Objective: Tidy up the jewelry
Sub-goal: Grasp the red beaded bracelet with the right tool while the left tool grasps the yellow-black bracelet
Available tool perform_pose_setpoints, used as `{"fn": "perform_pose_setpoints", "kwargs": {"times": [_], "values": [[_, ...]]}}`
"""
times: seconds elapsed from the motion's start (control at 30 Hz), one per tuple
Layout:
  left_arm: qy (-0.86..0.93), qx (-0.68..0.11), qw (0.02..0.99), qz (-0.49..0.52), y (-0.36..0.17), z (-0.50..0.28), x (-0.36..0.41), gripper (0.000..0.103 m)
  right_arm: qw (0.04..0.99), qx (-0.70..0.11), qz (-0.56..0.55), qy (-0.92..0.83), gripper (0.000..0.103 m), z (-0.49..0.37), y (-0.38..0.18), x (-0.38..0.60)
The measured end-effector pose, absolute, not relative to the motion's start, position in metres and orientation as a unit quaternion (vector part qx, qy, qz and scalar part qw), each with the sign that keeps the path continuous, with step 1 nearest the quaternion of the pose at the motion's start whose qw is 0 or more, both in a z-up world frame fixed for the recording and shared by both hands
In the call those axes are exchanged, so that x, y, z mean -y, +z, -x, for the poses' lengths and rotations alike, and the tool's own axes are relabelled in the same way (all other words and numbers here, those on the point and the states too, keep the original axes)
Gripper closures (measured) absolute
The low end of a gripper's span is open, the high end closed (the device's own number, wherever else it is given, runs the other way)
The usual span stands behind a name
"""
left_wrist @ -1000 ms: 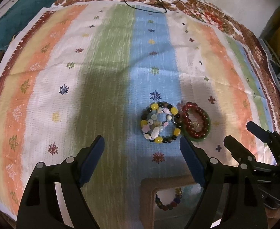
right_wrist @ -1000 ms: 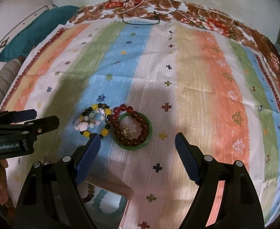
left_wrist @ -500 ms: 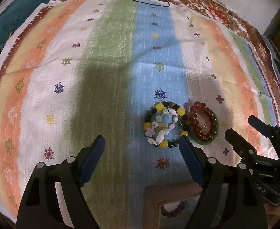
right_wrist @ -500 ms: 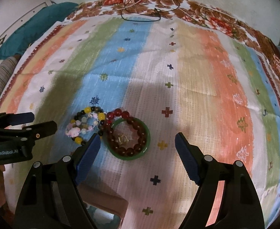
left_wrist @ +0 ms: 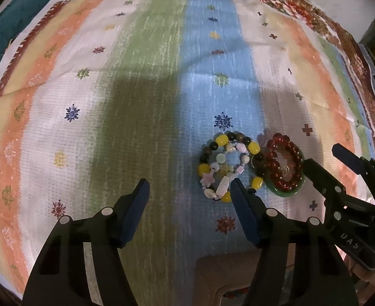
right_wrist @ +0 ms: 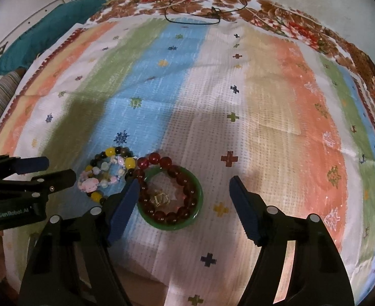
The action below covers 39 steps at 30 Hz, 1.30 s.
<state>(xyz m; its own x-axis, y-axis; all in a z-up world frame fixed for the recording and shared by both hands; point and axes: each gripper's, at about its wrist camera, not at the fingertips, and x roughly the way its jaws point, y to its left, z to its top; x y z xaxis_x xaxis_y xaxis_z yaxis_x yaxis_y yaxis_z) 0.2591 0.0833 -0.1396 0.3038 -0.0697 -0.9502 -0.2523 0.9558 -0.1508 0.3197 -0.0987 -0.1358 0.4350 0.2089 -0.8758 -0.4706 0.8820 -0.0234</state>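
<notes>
A pile of bracelets lies on the striped cloth (left_wrist: 146, 81). A yellow-and-black bead bracelet (left_wrist: 253, 148) rings a pastel shell bracelet (left_wrist: 223, 186). Beside it a dark red bead bracelet (left_wrist: 273, 156) lies on a green bangle (left_wrist: 287, 193). The same red bracelet (right_wrist: 187, 193), green bangle (right_wrist: 199, 201) and yellow-and-black bracelet (right_wrist: 109, 151) show in the right wrist view. My left gripper (left_wrist: 190, 193) is open and empty, its right finger at the pastel bracelet's near edge. My right gripper (right_wrist: 184, 191) is open and empty, its jaws straddling the green bangle.
A tan jewelry box (left_wrist: 228, 275) with beads inside sits at the near edge, under the left gripper. A black cord (right_wrist: 195, 12) lies at the cloth's far edge. A teal cushion (right_wrist: 44, 25) lies off the far left corner.
Both grippers have moved forward and down toward the bracelets. The right gripper's jaws now straddle the green bangle. The left jaws have narrowed a little. The box has slid toward the bottom of view.
</notes>
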Motion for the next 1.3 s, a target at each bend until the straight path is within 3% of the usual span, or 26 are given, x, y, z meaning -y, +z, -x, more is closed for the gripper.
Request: {"fn": "perform_pose_setpoints", "kwargs": {"times": [0.17,0.33,0.5,0.6,0.7,0.77,0.87,1.0,1.03,1.3], "values": [[0.051,-0.594,0.792,0.132,-0.145,-0.265,-0.08,0.044,0.835,-0.492,0.14,0.204,0.038,-0.325,-0.142,0.095],[0.049,-0.601,0.786,0.139,-0.151,-0.268,-0.08,0.05,0.827,-0.506,0.147,0.199,0.055,-0.334,-0.152,0.091],[0.027,-0.613,0.77,0.173,-0.16,-0.271,-0.082,0.061,0.825,-0.505,0.148,0.205,0.059,-0.337,-0.156,0.088],[0.018,-0.616,0.768,0.174,-0.162,-0.272,-0.079,0.068,0.824,-0.505,0.151,0.21,0.072,-0.338,-0.158,0.085],[0.015,-0.617,0.768,0.171,-0.162,-0.272,-0.077,0.075,0.823,-0.504,0.152,0.211,0.077,-0.34,-0.16,0.083],[0.014,-0.617,0.769,0.169,-0.162,-0.272,-0.076,0.081,0.822,-0.507,0.148,0.215,0.085,-0.34,-0.16,0.084],[0.008,-0.619,0.769,0.16,-0.163,-0.274,-0.069,0.082,0.819,-0.51,0.143,0.219,0.093,-0.339,-0.16,0.082],[0.012,-0.617,0.775,0.14,-0.158,-0.275,-0.061,0.089,0.818,-0.51,0.146,0.221,0.096,-0.337,-0.16,0.081],[0.01,-0.615,0.776,0.141,-0.156,-0.274,-0.061,0.089,0.818,-0.511,0.144,0.221,0.102,-0.337,-0.159,0.082],[0.006,-0.603,0.787,0.131,-0.143,-0.272,-0.058,0.089,0.823,-0.508,0.137,0.216,0.102,-0.336,-0.152,0.087]]}}
